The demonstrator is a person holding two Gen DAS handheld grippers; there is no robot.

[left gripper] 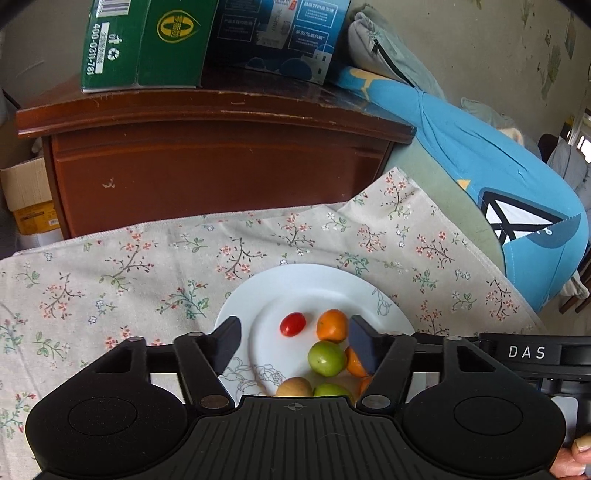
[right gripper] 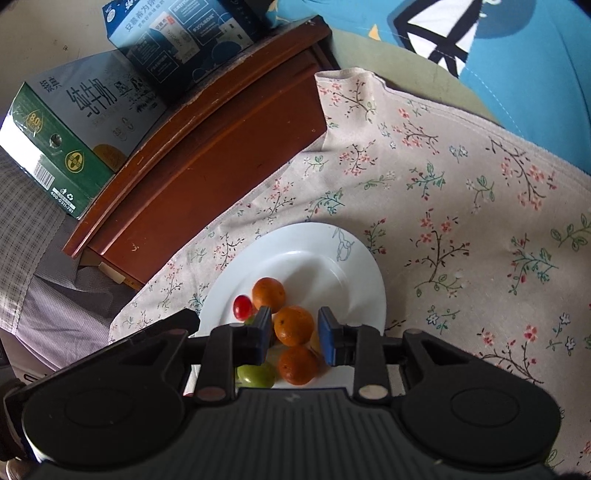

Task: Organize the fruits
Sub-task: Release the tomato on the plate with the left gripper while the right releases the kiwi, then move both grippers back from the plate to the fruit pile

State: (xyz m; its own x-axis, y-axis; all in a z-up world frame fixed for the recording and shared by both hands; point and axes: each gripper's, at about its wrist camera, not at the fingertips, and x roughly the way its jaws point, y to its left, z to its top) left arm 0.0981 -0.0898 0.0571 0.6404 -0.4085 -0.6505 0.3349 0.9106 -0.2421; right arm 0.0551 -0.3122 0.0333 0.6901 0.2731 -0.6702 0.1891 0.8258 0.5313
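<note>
A white plate (left gripper: 314, 275) on the floral cloth holds a red cherry tomato (left gripper: 292, 324), an orange mandarin (left gripper: 331, 325), two green fruits (left gripper: 327, 357) and a brown fruit (left gripper: 294, 387). My left gripper (left gripper: 295, 341) hangs open and wide over the plate, nothing touching its pads. In the right wrist view the same plate (right gripper: 332, 236) shows the cherry tomato (right gripper: 242, 306), several mandarins and a green fruit (right gripper: 256, 374). My right gripper (right gripper: 294, 328) is shut on one mandarin (right gripper: 293, 325), just above the pile.
Behind the cloth stands a red-brown wooden cabinet (left gripper: 221, 155) carrying a green carton (left gripper: 144, 44) and a dark blue carton (left gripper: 280, 33). A blue cushion (left gripper: 498, 173) lies to the right. The floral cloth (right gripper: 461, 221) stretches right of the plate.
</note>
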